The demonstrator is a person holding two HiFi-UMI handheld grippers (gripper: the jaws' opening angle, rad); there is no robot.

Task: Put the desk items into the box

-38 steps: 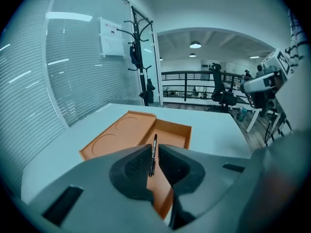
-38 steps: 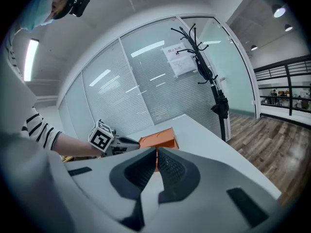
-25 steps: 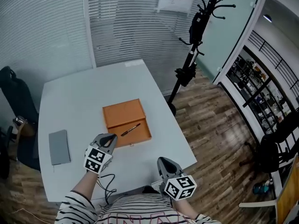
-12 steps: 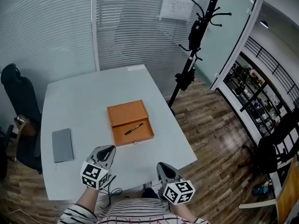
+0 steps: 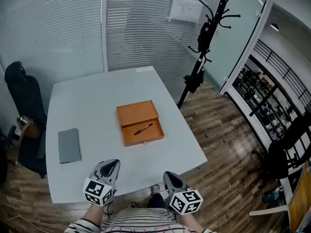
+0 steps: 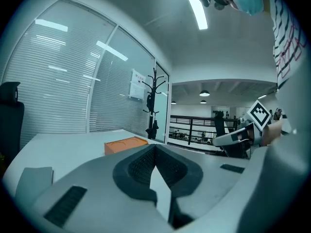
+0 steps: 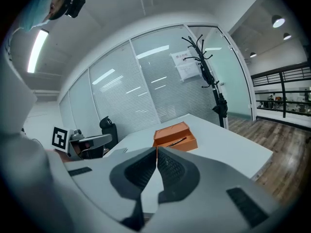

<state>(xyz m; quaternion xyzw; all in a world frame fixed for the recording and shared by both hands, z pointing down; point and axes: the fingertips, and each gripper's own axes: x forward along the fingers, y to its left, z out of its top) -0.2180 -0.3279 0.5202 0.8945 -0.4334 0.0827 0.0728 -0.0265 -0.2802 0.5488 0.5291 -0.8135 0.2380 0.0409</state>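
Note:
An orange box (image 5: 140, 123) lies open in the middle of the white table (image 5: 87, 96), its lid laid flat behind it. A black pen (image 5: 144, 128) rests inside its front half. A grey notebook (image 5: 69, 145) lies flat at the table's left. My left gripper (image 5: 112, 163) is over the near edge of the table, well short of the box, shut and empty. My right gripper (image 5: 168, 174) is beside it, just off the near edge, also shut with nothing held. From the right gripper view the box (image 7: 175, 136) and the pen (image 7: 176, 141) show beyond the closed fingertips.
A black office chair (image 5: 26, 115) stands at the table's left side. A black coat stand (image 5: 201, 47) rises beyond the table's far right corner. Glass walls with blinds close off the back; wooden floor runs to the right.
Both grippers have drawn back toward the person. The left one has moved from beside the box's front left corner to the table's near edge. Pen and notebook have not moved.

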